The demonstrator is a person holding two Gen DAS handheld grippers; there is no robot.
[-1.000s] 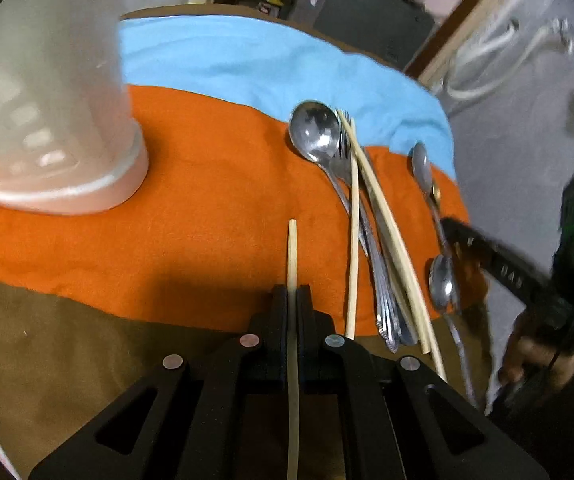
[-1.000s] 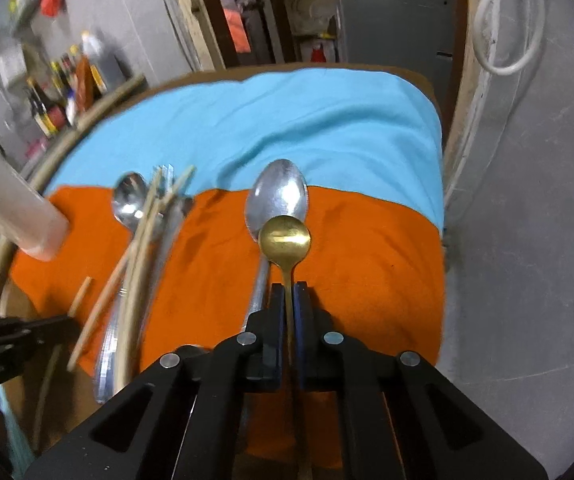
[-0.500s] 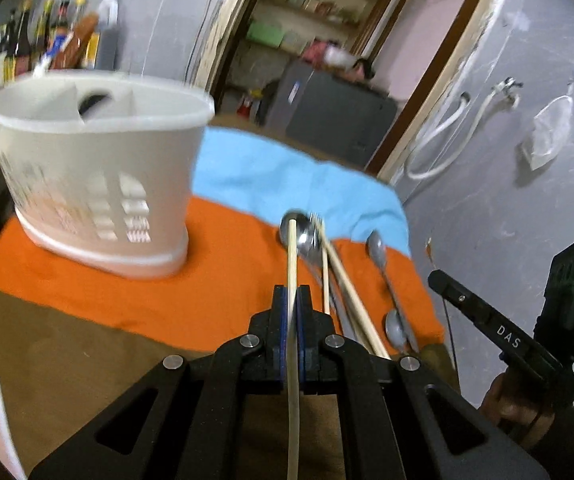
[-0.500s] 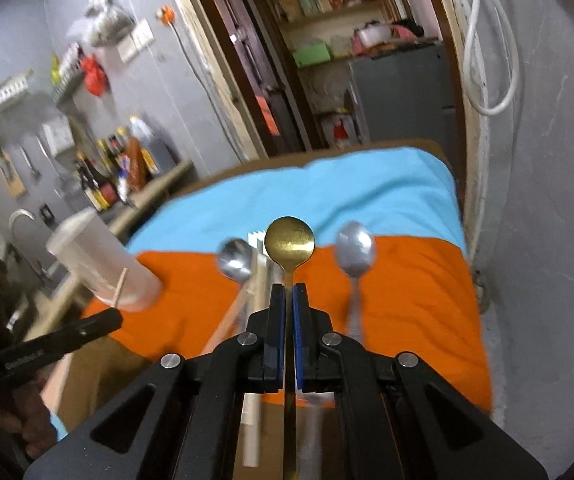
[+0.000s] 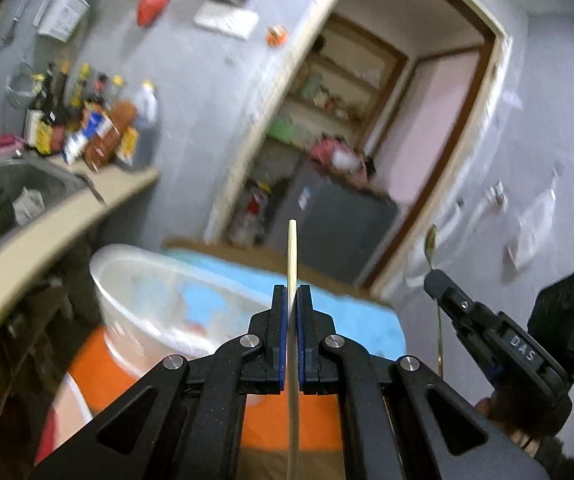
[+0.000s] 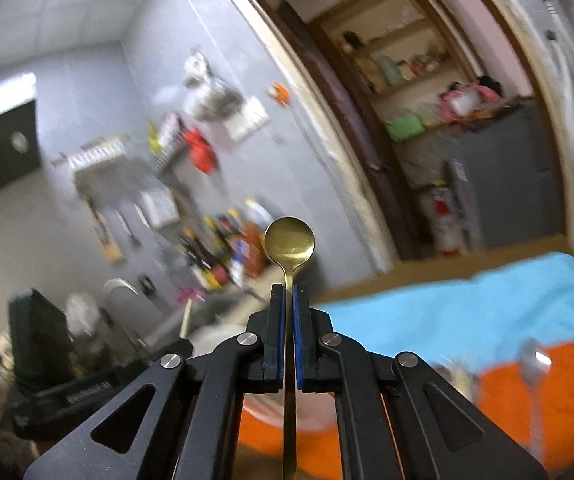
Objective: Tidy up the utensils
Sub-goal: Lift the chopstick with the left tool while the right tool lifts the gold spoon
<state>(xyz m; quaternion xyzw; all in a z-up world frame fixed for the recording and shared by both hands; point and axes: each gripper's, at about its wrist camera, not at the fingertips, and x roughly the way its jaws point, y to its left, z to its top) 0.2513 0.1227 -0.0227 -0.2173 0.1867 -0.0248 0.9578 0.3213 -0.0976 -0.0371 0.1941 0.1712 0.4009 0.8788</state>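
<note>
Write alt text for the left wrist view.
The left gripper is shut on a wooden chopstick, raised above a white utensil holder on orange and blue cloths. At right, the right gripper holds a gold spoon; behind is a blurred kitchen.

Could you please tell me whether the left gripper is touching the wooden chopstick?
Touching. The left wrist view shows the left gripper with jaws shut on the wooden chopstick, blue pads pressing both sides.

In the left wrist view the chopstick stands between the left gripper's fingers, with the holder on the cloth lower left, and the right gripper with the spoon to the right.
</note>
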